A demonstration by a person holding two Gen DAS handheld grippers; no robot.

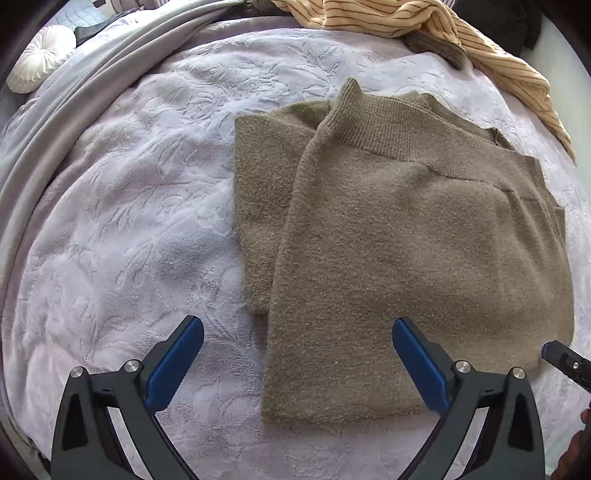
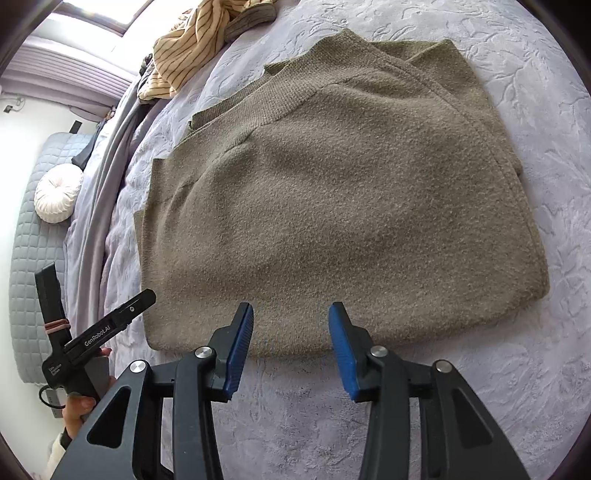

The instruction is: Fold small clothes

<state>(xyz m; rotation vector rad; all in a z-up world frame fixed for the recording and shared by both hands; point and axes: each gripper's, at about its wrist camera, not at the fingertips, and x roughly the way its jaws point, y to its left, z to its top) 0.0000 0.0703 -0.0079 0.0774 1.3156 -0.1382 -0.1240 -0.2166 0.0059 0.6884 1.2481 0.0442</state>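
Observation:
An olive-brown knit sweater (image 1: 406, 240) lies partly folded on the lilac bedspread (image 1: 122, 221), ribbed collar at the far end and a sleeve folded across it. It also shows in the right wrist view (image 2: 332, 192). My left gripper (image 1: 297, 328) is open wide and empty, held above the sweater's near left corner. My right gripper (image 2: 291, 314) is open and empty, just above the sweater's near hem. The right gripper's tip shows at the left wrist view's right edge (image 1: 561, 356). The left gripper shows at the lower left of the right wrist view (image 2: 110, 325).
A cream striped garment (image 1: 424, 22) lies heaped with a grey-brown knit piece (image 1: 436, 46) at the far end of the bed. A grey blanket (image 1: 74, 96) runs along the bed's side. A round white cushion (image 1: 37, 59) lies beyond it.

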